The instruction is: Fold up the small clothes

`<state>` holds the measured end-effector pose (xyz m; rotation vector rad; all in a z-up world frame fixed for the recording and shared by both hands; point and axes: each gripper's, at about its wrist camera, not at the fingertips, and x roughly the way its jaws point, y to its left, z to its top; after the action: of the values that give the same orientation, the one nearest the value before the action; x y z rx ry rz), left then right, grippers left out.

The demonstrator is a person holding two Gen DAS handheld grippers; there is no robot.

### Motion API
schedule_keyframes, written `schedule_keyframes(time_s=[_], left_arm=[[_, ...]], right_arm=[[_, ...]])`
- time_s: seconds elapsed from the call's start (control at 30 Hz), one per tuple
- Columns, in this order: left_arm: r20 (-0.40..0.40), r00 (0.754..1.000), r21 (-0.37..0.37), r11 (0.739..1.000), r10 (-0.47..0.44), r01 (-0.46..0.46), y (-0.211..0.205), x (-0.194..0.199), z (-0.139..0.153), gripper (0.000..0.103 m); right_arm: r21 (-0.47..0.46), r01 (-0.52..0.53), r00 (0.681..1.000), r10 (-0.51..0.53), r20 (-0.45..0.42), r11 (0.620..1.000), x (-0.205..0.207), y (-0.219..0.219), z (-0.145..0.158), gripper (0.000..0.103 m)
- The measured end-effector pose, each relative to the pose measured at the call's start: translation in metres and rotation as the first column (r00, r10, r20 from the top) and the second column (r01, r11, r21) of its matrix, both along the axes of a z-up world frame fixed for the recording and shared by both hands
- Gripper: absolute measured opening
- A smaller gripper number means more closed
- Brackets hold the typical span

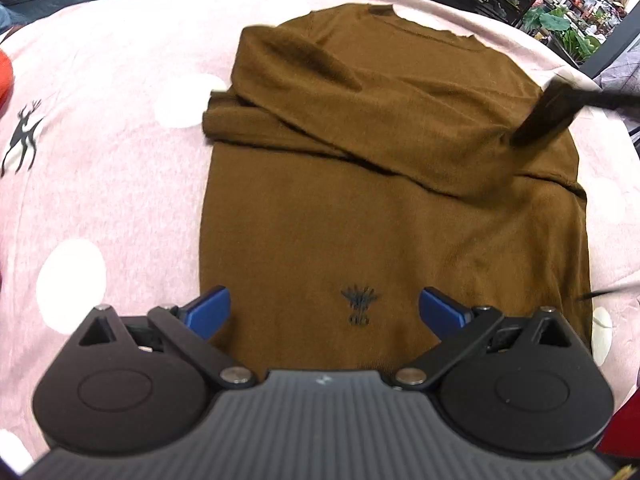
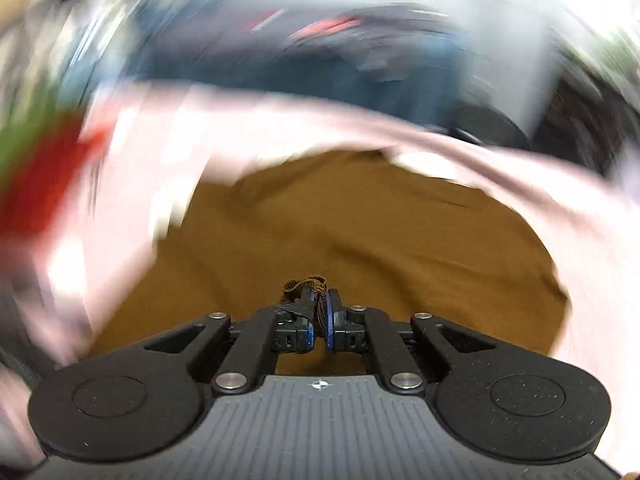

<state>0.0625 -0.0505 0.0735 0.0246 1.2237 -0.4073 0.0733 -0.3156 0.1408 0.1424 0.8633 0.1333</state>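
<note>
A: Left gripper (image 1: 325,307)?
B: Angled steeply down, jaws spread wide, nothing held; hovered over the brown sweater (image 1: 392,184) near its embroidered emblem (image 1: 359,305).

A: Right gripper (image 2: 319,300)?
B: Clenched on a bunched sweater edge (image 2: 308,284); the rest is spread on the pink dotted cloth (image 1: 112,168); view blurred.

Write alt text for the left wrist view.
A brown sweater lies on a pink spotted blanket, one sleeve folded across its chest. The left gripper hovers open over its hem.
</note>
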Motion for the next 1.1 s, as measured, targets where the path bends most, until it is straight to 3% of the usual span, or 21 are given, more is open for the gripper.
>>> schedule_keyframes(time_s=[0.03, 0.07, 0.1, 0.17, 0.2, 0.33, 0.43, 0.53, 0.67, 0.8, 0.87, 0.97, 1.1], left_arm=[[0.005, 1.000, -0.002, 1.000, -0.003, 0.003, -0.002, 0.003, 0.001, 0.103], [0.007, 1.000, -0.005, 1.000, -0.006, 0.006, -0.004, 0.007, 0.002, 0.103], [0.007, 1.000, -0.009, 1.000, -0.007, 0.007, -0.006, 0.011, 0.004, 0.103], [0.011, 1.000, -0.016, 1.000, -0.008, 0.008, -0.009, 0.019, 0.006, 0.103], [0.015, 1.000, -0.019, 1.000, -0.008, 0.009, -0.010, 0.023, 0.008, 0.103], [0.014, 1.000, -0.021, 1.000, -0.018, 0.018, -0.015, 0.037, 0.008, 0.103], [0.011, 1.000, -0.012, 1.000, -0.020, 0.020, -0.017, 0.047, 0.007, 0.103], [0.035, 0.999, -0.004, 1.000, -0.004, 0.004, -0.015, 0.058, 0.011, 0.103], [0.063, 0.998, 0.036, 0.999, 0.027, -0.029, -0.015, 0.076, 0.013, 0.103], [0.116, 0.993, 0.121, 0.993, -0.028, 0.014, -0.031, 0.086, 0.007, 0.102], [0.190, 0.979, 0.180, 0.983, -0.075, 0.040, -0.046, 0.086, 0.008, 0.101], [0.317, 0.933, 0.282, 0.956, -0.172, 0.080, -0.071, 0.079, 0.008, 0.098], [0.353, 0.860, 0.442, 0.876, -0.369, 0.195, -0.105, 0.069, -0.009, 0.083]], right_arm=[[0.132, 0.129, 0.991, -0.132, 0.008, 0.983, -0.003, -0.031, 0.011, 0.008], [0.275, 0.239, 0.967, -0.253, 0.014, 0.931, -0.009, -0.060, 0.019, 0.008], [0.395, 0.334, 0.930, -0.369, 0.011, 0.856, -0.018, -0.090, 0.025, 0.008], [0.493, 0.478, 0.837, -0.548, -0.004, 0.727, -0.038, -0.139, 0.033, 0.008], [0.488, 0.526, 0.801, -0.598, -0.009, 0.697, -0.047, -0.158, 0.036, 0.008], [0.425, 0.622, 0.754, -0.649, -0.098, 0.658, -0.072, -0.195, 0.023, 0.008], [0.381, 0.628, 0.766, -0.625, -0.150, 0.678, -0.081, -0.189, 0.006, 0.008], [0.421, 0.645, 0.748, -0.640, -0.176, 0.638, -0.088, -0.184, -0.006, 0.008], [0.419, 0.655, 0.740, -0.645, -0.190, 0.628, -0.089, -0.187, -0.005, 0.009], [0.431, 0.659, 0.733, -0.655, -0.184, 0.617, -0.088, -0.195, -0.003, 0.009], [0.436, 0.657, 0.732, -0.657, -0.178, 0.614, -0.089, -0.196, -0.001, 0.009], [0.442, 0.654, 0.734, -0.656, -0.175, 0.614, -0.088, -0.196, 0.001, 0.010], [0.447, 0.653, 0.735, -0.655, -0.177, 0.612, -0.089, -0.195, 0.001, 0.010]])
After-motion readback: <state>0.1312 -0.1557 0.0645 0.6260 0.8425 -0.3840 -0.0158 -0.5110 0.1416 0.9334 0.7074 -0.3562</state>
